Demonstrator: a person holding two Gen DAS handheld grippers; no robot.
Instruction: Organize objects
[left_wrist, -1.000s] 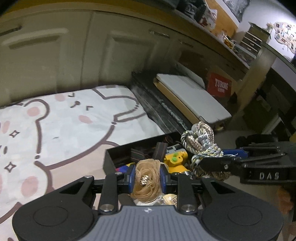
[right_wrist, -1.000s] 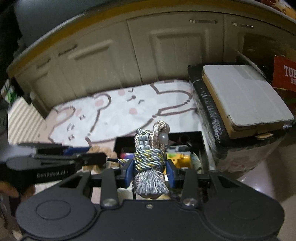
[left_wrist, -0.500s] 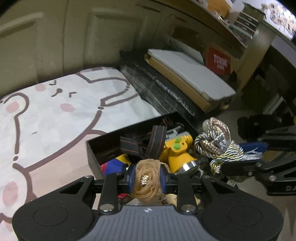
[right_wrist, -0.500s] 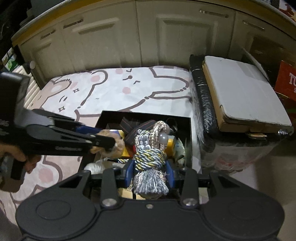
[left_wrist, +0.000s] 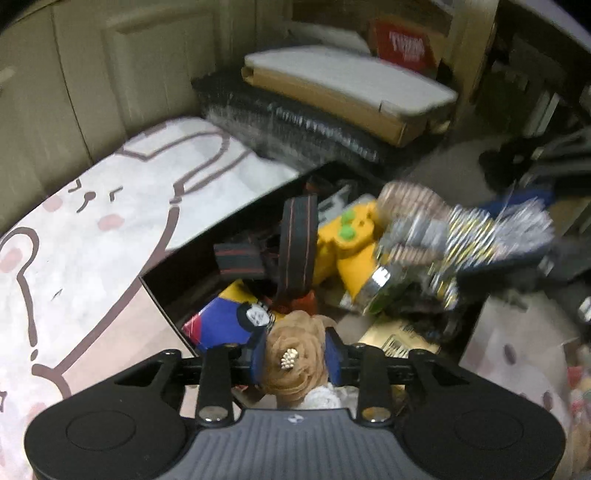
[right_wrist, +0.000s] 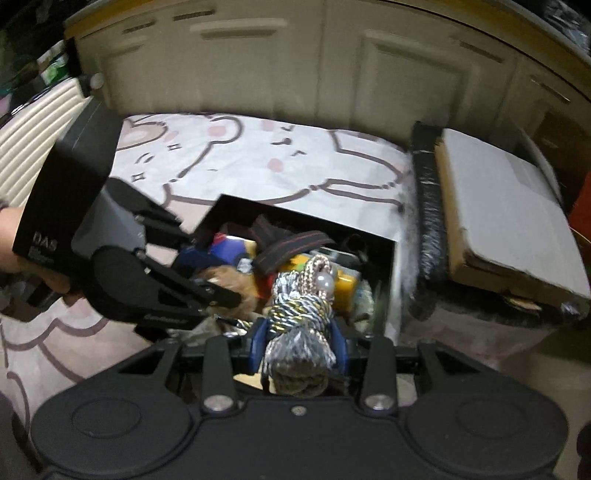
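Both tongs tilted steeply down over black box, left tongs opening

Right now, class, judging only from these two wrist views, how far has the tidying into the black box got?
Done: the black box already holds a yellow toy, dark straps and more. In hand: the left gripper, jaws opening, has a tan fabric flower between them over the box; the right gripper grips a tasselled rope bundle. Left: both items are not yet released inside.
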